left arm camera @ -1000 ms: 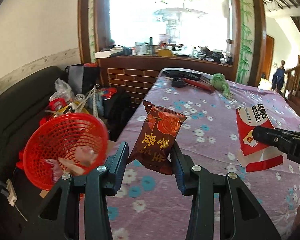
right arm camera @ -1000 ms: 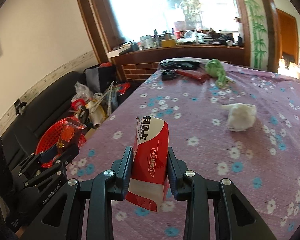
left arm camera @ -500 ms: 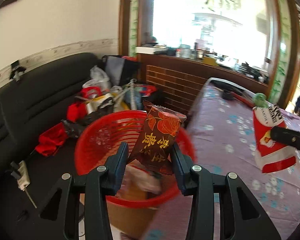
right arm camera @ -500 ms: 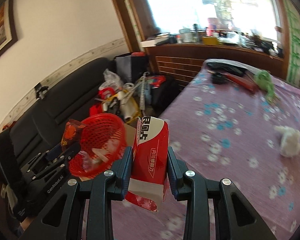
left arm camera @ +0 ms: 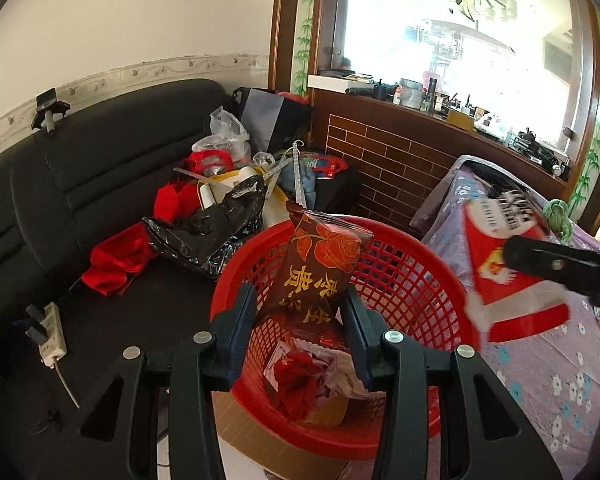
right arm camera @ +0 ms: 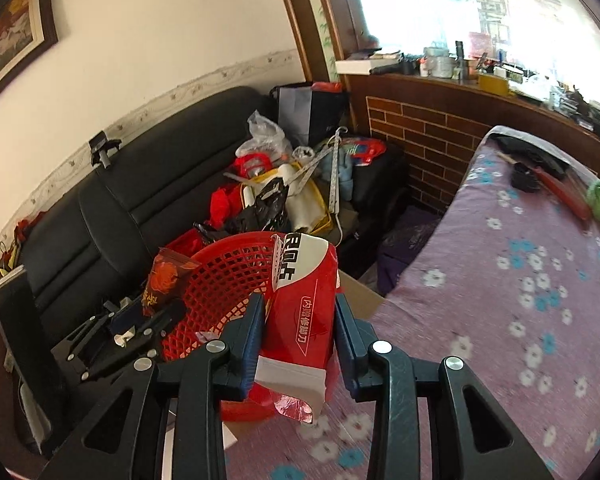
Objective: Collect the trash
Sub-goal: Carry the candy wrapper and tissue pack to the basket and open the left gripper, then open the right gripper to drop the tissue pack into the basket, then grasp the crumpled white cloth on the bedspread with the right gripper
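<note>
**Two wrappers held at the trash basket**

A brown snack packet (left arm camera: 318, 268) printed with an orange rose and gold characters stood upright above the red mesh basket (left arm camera: 416, 280), pinched between the closed fingers of the left gripper (left arm camera: 300, 320). To the right, the right gripper (right arm camera: 298, 330) clamped a red-and-white pouch (right arm camera: 304, 304) at the basket's near rim, beside the floral tablecloth (right arm camera: 520, 280). Crumpled wrappers (left arm camera: 316, 372) lay in the basket.

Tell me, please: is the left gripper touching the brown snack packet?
Touching. In the left wrist view, both fingers of the left gripper press against the sides of the brown snack packet, holding it above the red basket.
</note>
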Action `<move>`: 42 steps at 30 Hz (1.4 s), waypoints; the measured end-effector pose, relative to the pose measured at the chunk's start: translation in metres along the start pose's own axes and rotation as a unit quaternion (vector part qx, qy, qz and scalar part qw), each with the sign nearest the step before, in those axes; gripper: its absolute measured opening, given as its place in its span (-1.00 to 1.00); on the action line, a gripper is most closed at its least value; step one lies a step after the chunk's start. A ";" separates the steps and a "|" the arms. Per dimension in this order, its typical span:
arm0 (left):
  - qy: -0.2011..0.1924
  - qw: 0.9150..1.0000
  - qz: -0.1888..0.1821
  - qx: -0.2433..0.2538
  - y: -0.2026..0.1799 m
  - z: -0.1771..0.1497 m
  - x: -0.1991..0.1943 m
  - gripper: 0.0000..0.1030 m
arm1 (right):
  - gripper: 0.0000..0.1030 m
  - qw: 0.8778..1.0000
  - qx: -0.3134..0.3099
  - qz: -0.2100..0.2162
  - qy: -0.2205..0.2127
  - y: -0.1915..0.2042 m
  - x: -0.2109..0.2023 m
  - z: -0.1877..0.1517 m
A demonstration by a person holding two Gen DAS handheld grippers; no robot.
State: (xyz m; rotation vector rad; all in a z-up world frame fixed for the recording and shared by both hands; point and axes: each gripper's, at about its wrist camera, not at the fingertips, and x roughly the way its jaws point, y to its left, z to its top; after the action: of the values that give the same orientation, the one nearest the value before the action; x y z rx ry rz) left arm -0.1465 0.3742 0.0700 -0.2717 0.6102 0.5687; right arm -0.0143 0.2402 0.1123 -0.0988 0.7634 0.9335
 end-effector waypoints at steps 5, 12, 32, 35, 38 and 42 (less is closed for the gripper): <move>-0.007 1.000 -0.002 -0.008 0.000 0.004 -0.001 0.35 | -0.11 1.000 0.015 0.009 0.001 -0.006 0.008 0.006; -0.010 1.000 -0.020 -0.001 -0.013 0.002 -0.015 0.35 | -0.11 0.999 0.047 -0.001 -0.026 -0.044 -0.031 -0.005; 0.006 0.972 -0.153 0.178 -0.208 -0.038 -0.067 0.48 | 0.33 0.944 0.257 -0.197 -0.070 -0.303 -0.184 -0.089; 0.021 0.964 -0.179 0.195 -0.234 -0.044 -0.069 0.48 | 0.38 0.935 0.276 -0.213 -0.061 -0.337 -0.188 -0.091; 0.028 0.957 -0.194 0.214 -0.253 -0.047 -0.073 0.52 | 0.38 0.934 0.292 -0.202 -0.044 -0.359 -0.176 -0.090; 0.030 0.948 -0.211 0.234 -0.270 -0.043 -0.080 0.58 | 0.38 0.935 0.286 -0.211 -0.017 -0.368 -0.146 -0.089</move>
State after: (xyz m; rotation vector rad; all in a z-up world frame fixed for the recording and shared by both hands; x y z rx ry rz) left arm -0.0649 0.1032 0.1050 0.0346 0.7027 -0.0064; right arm 0.1625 -0.1200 0.0512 0.2569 0.9097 0.2805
